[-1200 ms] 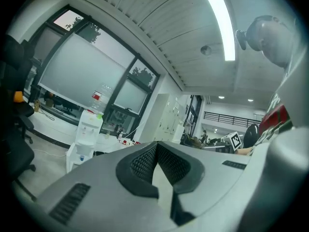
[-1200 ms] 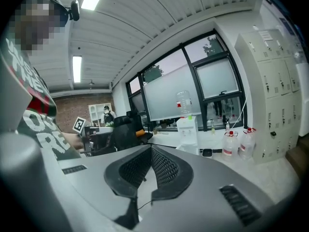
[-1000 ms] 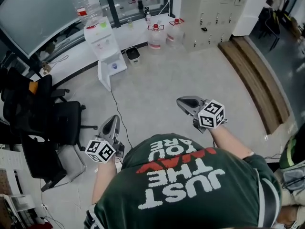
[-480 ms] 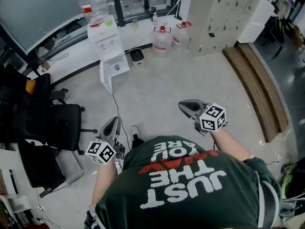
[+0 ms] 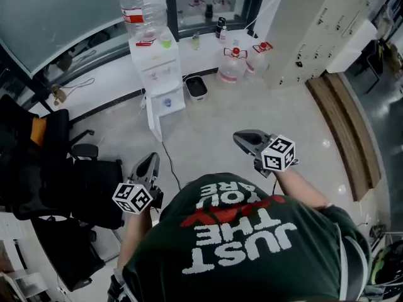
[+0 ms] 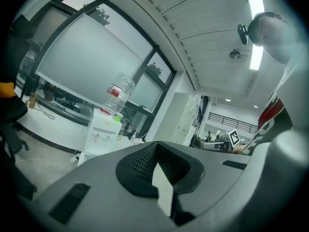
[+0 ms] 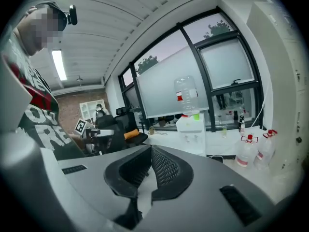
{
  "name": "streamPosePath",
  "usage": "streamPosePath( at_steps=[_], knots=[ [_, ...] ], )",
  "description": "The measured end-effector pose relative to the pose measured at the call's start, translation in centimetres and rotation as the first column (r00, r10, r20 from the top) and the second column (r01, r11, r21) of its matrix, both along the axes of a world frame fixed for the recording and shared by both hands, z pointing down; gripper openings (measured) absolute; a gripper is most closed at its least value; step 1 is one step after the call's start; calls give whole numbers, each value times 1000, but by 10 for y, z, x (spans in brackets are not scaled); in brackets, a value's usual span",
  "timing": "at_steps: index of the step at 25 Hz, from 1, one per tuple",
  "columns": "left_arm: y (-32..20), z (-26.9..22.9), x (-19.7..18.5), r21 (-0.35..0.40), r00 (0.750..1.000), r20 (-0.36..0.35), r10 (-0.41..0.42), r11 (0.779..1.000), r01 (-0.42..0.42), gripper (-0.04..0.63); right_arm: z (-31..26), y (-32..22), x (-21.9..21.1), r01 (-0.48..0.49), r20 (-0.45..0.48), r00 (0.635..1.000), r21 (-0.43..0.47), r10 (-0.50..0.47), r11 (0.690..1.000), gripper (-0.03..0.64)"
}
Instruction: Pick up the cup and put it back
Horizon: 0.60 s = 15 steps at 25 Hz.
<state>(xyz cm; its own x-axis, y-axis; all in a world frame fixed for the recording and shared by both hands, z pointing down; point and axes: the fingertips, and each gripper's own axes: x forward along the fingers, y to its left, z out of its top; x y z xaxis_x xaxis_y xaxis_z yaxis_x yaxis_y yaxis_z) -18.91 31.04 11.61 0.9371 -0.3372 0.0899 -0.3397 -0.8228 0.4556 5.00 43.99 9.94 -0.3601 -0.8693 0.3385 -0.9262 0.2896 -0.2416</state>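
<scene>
**Both tools closed and empty, cup on the dispenser**

The left tool [image 5: 150, 161] and the right tool [image 5: 243, 138] are held out over the floor [image 5: 208, 115], well apart from each other. In each gripper view the ribbed black pads meet at the tip with nothing between them. Both tools have smooth grey shells and a cube with square markers at the back.

The small green cup [image 5: 165, 41], translucent and round, stands on top of the white, boxy water dispenser [image 5: 162, 83], just beside the clear upturned bottle [image 5: 142, 6] with its red label. It is well ahead of both tools.

The floor is pale and glossy. A dark cable [image 5: 169, 162] runs across it from the dispenser toward the person. A small dark-rimmed bin [image 5: 196, 87] sits beside the dispenser, and two clear jugs [image 5: 232, 65] with red caps stand further right, near pale lockers [image 5: 318, 27]. Black office chairs [image 5: 94, 184] crowd the left side, and a long wooden step [image 5: 350, 128] lies at the right.
</scene>
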Motion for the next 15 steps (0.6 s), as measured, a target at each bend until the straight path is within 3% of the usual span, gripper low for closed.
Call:
streamPosePath(
  at_steps=[6,15],
  knots=[
    [-109,-3,-8,-2,1000,-4,-21,1000,21,8,0,-108,-7,28,-9,1000,-14,-28,1000,34],
    [-173,18,10,-43,998,26,-58,997,59,8,33,-193,19,68,19,998,-74,-67,995,34]
  ],
)
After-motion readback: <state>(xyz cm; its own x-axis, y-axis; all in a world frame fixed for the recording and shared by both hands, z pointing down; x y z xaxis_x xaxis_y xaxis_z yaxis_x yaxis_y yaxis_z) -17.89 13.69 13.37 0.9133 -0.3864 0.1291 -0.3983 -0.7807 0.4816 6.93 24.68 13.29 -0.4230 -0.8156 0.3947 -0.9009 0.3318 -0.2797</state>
